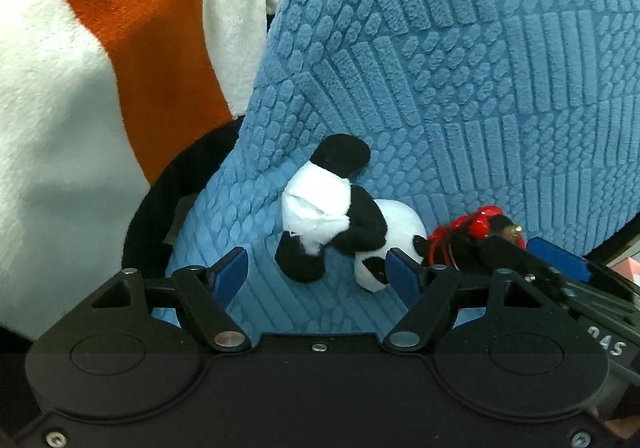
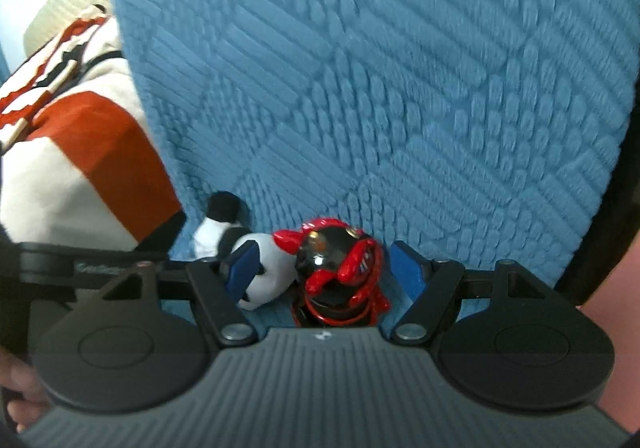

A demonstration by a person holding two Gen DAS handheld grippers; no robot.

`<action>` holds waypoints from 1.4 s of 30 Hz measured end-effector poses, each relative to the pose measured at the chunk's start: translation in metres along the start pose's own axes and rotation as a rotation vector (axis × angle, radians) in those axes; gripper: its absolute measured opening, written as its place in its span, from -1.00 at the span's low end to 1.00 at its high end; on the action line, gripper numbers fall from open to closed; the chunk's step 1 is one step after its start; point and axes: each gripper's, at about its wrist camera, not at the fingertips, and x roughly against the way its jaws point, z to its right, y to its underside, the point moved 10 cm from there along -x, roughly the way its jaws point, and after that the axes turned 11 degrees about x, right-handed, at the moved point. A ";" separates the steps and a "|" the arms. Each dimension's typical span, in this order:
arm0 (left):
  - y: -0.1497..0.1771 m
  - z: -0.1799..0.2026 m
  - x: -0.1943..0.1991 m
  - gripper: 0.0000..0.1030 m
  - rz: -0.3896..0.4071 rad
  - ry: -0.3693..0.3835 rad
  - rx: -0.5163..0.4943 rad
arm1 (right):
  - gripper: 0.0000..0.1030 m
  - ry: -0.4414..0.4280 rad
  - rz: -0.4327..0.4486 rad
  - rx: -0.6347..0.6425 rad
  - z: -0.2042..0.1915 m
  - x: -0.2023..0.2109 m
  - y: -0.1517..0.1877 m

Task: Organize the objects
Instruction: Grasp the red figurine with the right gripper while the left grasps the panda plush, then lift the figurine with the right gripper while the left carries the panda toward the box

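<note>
Apparently early: panda plush [image 1: 340, 215] and red-black figurine [image 2: 340, 268] lie loose on blue cushion [image 1: 460, 67]; left gripper [image 1: 316, 272] and right gripper [image 2: 328, 268] fingers released, nothing grasped.

Plush panda [image 1: 344, 215], ribbed blue fleece cushion [image 1: 460, 67], glossy, probably plastic, red-black figurine [image 2: 340, 268].
</note>
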 end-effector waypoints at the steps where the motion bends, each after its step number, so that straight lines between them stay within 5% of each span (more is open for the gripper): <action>1: -0.001 0.000 -0.002 0.44 -0.001 0.000 0.000 | 0.43 -0.003 -0.011 0.003 0.000 -0.005 0.002; 4: -0.006 -0.003 -0.010 0.48 -0.007 -0.004 0.011 | 0.40 -0.005 -0.036 0.020 0.002 -0.016 0.007; 5: -0.007 -0.003 -0.012 0.48 -0.009 0.005 0.020 | 0.19 -0.011 -0.042 0.020 0.002 -0.019 0.008; 27: -0.027 0.012 -0.048 0.78 -0.062 0.154 0.096 | 0.17 0.049 -0.095 0.020 0.006 0.019 0.030; 35: -0.021 0.026 -0.057 0.34 -0.103 0.269 0.147 | 0.17 0.052 -0.091 0.010 0.005 0.023 0.035; 42: -0.015 0.030 -0.046 0.23 -0.089 0.254 0.146 | 0.17 0.060 -0.099 0.012 0.007 0.030 0.038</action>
